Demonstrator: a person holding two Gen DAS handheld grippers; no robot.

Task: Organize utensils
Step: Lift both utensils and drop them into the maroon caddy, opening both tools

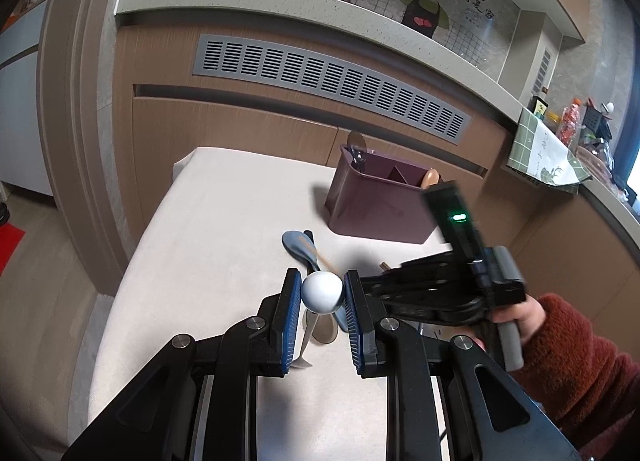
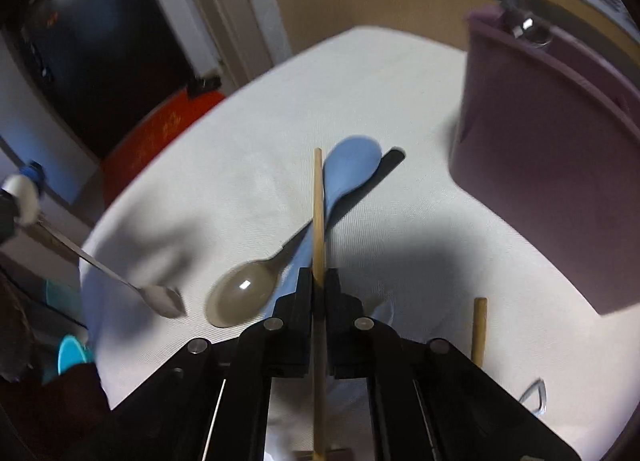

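My left gripper [image 1: 322, 293] is shut on the white ball end [image 1: 322, 292] of a metal spoon and holds it above the white table [image 1: 208, 229]. The same spoon [image 2: 104, 267] shows at the left of the right wrist view. My right gripper [image 2: 319, 281] is shut on a wooden chopstick [image 2: 318, 205], held over a blue rice paddle [image 2: 348, 169] and a brown spoon [image 2: 240, 293] lying crossed on the table. The purple utensil holder [image 1: 376, 201] stands at the table's far right, with a metal utensil and a wooden one in it. It also shows in the right wrist view [image 2: 548, 157].
A second chopstick [image 2: 479, 327] and a metal wire loop [image 2: 536, 395] lie on the table near the right gripper. Brown cabinets with a grey vent [image 1: 328, 85] stand right behind the table. A red mat [image 2: 160, 129] lies on the floor.
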